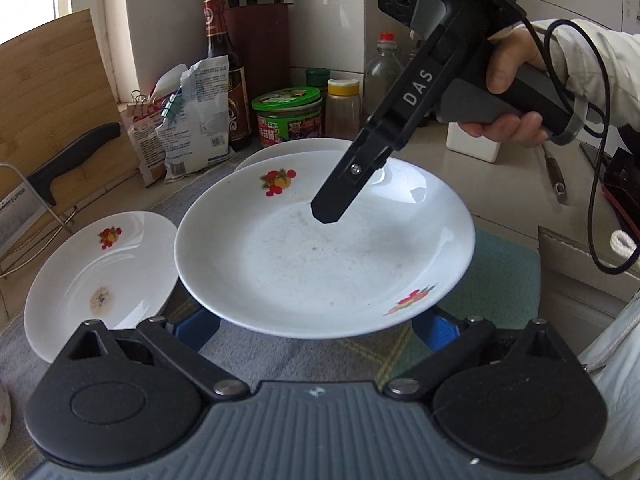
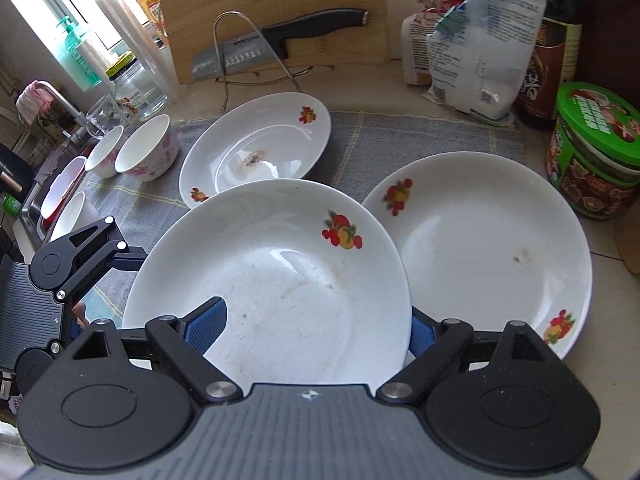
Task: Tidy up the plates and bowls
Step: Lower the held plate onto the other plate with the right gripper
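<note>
Mid-carry: raised plate (image 2: 280,272) clamped between right gripper (image 2: 316,330) fingers, left gripper (image 1: 316,330) fingers likewise gripping its rim. Next, stacking onto right plate (image 2: 492,248).

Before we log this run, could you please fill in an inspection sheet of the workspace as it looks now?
Surface: grey checked cloth on a pale counter.
Job's things: held plate lifted; stained plate behind it, third plate to the right; bowls at left.
Clutter: knife, cutting board, clipped bags, green tub, sauce bottle.
Grippers: right gripper straddles the held plate's rim, apparently clamping; left gripper under the opposite rim, grip hidden.
Cables: black cable loops from the right gripper's handle.
Surroundings: sink at left, tiled wall.
</note>
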